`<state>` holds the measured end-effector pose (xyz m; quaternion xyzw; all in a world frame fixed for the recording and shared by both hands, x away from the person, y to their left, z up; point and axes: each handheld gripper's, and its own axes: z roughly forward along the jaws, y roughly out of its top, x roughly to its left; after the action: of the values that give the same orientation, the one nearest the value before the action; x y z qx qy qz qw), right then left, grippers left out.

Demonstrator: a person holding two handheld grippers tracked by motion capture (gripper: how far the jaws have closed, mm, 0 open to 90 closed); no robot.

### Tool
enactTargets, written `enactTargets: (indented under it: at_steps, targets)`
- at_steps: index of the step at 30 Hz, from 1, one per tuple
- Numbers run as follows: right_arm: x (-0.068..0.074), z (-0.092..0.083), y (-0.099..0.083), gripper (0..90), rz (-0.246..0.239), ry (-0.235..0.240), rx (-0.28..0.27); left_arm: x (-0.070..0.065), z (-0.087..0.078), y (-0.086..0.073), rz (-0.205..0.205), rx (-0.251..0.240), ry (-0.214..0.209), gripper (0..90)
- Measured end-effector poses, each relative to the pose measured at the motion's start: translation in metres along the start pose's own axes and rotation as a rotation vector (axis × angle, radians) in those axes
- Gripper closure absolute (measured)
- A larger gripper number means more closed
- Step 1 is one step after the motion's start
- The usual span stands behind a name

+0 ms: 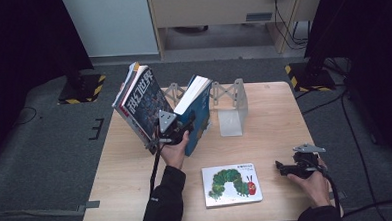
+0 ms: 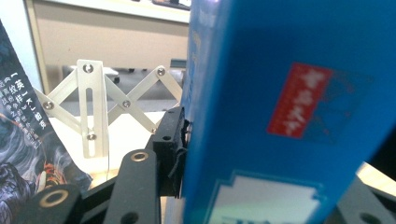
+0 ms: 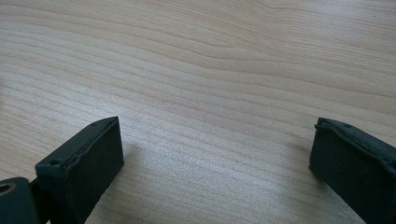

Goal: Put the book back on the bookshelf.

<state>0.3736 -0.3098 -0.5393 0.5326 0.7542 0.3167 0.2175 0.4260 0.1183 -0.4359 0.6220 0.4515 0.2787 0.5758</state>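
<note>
A blue book (image 1: 200,113) stands tilted on the table, and my left gripper (image 1: 183,127) is shut on its lower part from the near side. In the left gripper view one black pad (image 2: 173,140) presses flat on the blue cover (image 2: 280,116); the other jaw is mostly hidden behind the book. A dark magazine-style book (image 1: 141,105) leans to the left beside it. My right gripper (image 1: 282,168) rests at the table's right front, open, with bare wood between its jaws (image 3: 217,154).
A white folding book rack (image 1: 232,106) with a scissor lattice (image 2: 93,107) stands at the back of the wooden table (image 1: 270,132). A caterpillar picture book (image 1: 231,184) lies flat near the front edge. Cables run over the floor on the right.
</note>
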Motion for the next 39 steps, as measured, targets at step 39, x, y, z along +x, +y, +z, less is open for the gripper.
enactTargets:
  at_steps: [39]
  targets:
    - [0.000,0.001,0.001,2.7,-0.003,-0.001,-0.001,-0.002,0.006,-0.009,-0.031,-0.030,0.008,57.0]
